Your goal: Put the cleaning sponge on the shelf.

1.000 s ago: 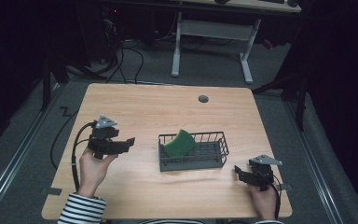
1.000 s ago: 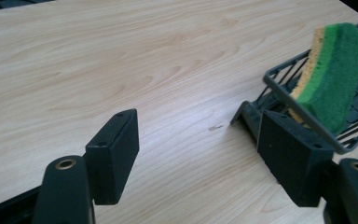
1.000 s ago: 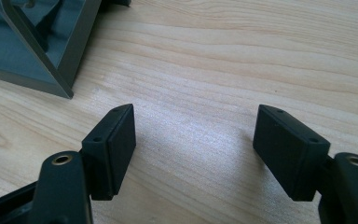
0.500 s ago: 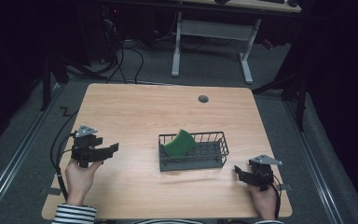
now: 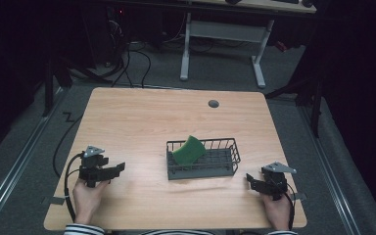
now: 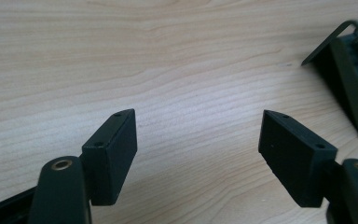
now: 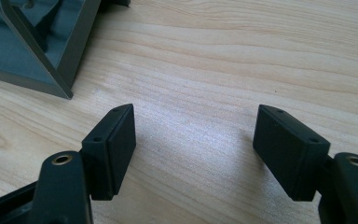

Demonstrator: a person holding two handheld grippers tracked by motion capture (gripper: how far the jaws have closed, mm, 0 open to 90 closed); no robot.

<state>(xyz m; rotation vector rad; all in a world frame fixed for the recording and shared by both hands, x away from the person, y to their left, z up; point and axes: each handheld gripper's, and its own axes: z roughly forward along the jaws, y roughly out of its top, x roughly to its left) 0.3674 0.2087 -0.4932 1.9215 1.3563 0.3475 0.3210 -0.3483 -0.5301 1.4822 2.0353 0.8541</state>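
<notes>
A green sponge (image 5: pixel 189 150) leans tilted inside a dark wire basket (image 5: pixel 225 169) at the middle of the wooden table (image 5: pixel 142 117). My left gripper (image 5: pixel 116 169) rests low at the table's front left, jaws wide apart with nothing between them; in the left gripper view (image 6: pixel 198 135) bare wood lies between them and the basket's corner (image 6: pixel 349 84) shows at the far right. My right gripper (image 5: pixel 251 180) sits at the front right, open and empty, pointing left toward the basket. In the right gripper view (image 7: pixel 193 128) the basket's corner (image 7: pixel 51 51) is at the upper left.
A small round grey grommet (image 5: pixel 213 104) sits near the table's far edge. A cable (image 5: pixel 61 147) trails off the left side to the floor. Another desk's white legs (image 5: pixel 220 44) stand beyond the table.
My left gripper has drawn back from near the basket toward the front left of the table and come down low. The right gripper has stayed put.
</notes>
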